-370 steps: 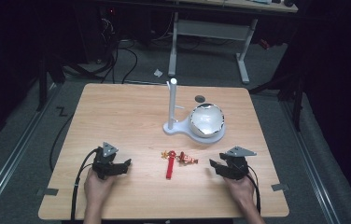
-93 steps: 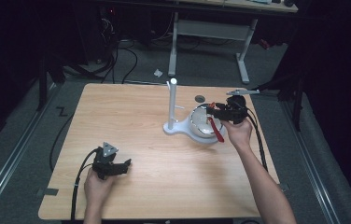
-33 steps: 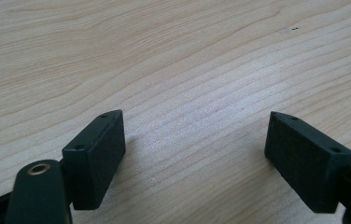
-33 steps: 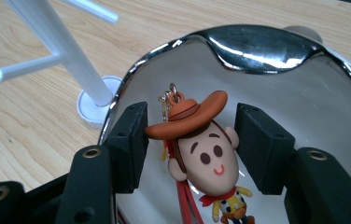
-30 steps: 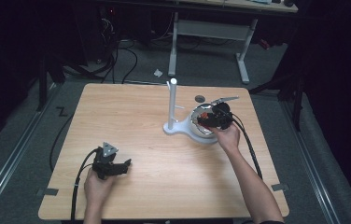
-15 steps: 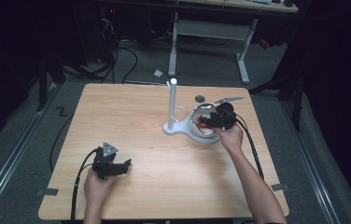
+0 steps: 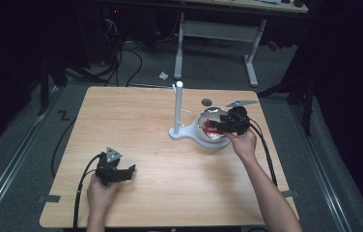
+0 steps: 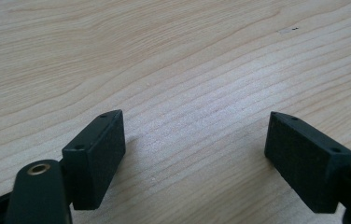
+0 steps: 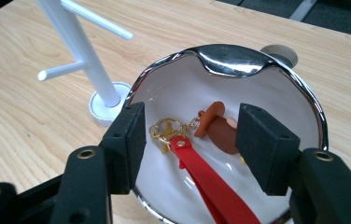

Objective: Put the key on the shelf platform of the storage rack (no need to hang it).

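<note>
A keychain lies in a white bowl with a chrome rim (image 9: pixel 229 56): a red strap (image 9: pixel 211 179), a gold ring and chain (image 9: pixel 166 128), and a brown charm (image 9: pixel 220 128). My right gripper (image 9: pixel 190 142) hangs open over the bowl, its jaws apart either side of the keychain and touching nothing. In the high view that gripper (image 7: pixel 218 126) sits over the bowl (image 7: pixel 206 140) at the table's right back. My left gripper (image 7: pixel 121 173) rests near the front left, open, with bare wood between its jaws (image 8: pixel 192 149).
A white stand (image 7: pixel 178 108) with short pegs rises just left of the bowl, its post (image 9: pixel 87 60) close to my right gripper. A small dark disc (image 7: pixel 207 102) lies behind the bowl. The wooden table (image 7: pixel 136 135) ends close behind it.
The keychain lay mid-table; my right gripper carried it to the bowl. Now its jaws stand open and the keychain lies in the bowl. The left gripper has not moved.
</note>
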### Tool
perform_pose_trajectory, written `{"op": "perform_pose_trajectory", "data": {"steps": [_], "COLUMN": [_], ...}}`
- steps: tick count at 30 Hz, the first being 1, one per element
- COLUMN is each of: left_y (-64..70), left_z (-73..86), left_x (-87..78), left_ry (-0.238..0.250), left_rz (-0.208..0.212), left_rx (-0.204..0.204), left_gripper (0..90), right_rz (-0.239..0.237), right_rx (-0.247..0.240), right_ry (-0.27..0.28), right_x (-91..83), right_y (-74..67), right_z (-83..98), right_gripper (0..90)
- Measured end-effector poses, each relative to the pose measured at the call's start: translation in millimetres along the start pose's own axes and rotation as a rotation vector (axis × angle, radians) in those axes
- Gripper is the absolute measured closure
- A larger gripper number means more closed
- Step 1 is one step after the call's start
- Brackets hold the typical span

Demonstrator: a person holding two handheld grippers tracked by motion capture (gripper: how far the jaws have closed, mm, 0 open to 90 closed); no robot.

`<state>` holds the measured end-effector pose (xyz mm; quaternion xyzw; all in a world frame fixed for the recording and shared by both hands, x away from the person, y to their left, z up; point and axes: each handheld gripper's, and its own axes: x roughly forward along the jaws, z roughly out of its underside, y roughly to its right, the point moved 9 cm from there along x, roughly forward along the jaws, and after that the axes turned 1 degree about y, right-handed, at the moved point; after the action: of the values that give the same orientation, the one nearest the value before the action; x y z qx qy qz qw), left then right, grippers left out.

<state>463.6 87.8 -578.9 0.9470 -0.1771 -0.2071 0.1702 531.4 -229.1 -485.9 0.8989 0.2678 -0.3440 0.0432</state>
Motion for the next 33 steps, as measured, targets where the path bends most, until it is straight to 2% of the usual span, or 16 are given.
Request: {"op": "perform_pose_trajectory", "data": {"steps": [4, 7, 12, 18, 22, 27, 33], "left_y": [0.0, 0.0, -0.1, 0.0, 0.0, 0.0, 0.0], "left_z": [0.0, 0.0, 0.1, 0.0, 0.0, 0.0, 0.0], "left_x": [0.0, 0.0, -0.1, 0.0, 0.0, 0.0, 0.1], "left_ry": [0.0, 0.0, -0.001, 0.0, 0.0, 0.0, 0.001], "left_rz": [0.0, 0.0, -0.001, 0.0, 0.0, 0.0, 0.0], "left_rx": [0.0, 0.0, 0.001, 0.0, 0.0, 0.0, 0.0], "left_gripper": [20.6, 20.6, 20.6, 20.6, 20.6, 20.6, 20.6], "right_rz": [0.005, 0.004, 0.014, 0.009, 0.025, 0.011, 0.003], "right_rx": [0.012, 0.028, 0.002, 0.006, 0.006, 0.024, 0.001], "right_ry": [0.024, 0.021, 0.026, 0.045, 0.08, 0.11, 0.109], "right_x": [-7.7, -13.0, -21.1, -33.6, -44.4, -56.7, -66.6], "right_y": [1.0, 2.8, 2.3, 0.7, 0.4, -1.1, -8.4], "right_z": [2.5, 6.7, 5.6, 6.1, 10.6, 9.7, 13.3], "right_gripper": [45.7, 45.7, 46.3, 46.4, 46.5, 46.2, 45.7]}}
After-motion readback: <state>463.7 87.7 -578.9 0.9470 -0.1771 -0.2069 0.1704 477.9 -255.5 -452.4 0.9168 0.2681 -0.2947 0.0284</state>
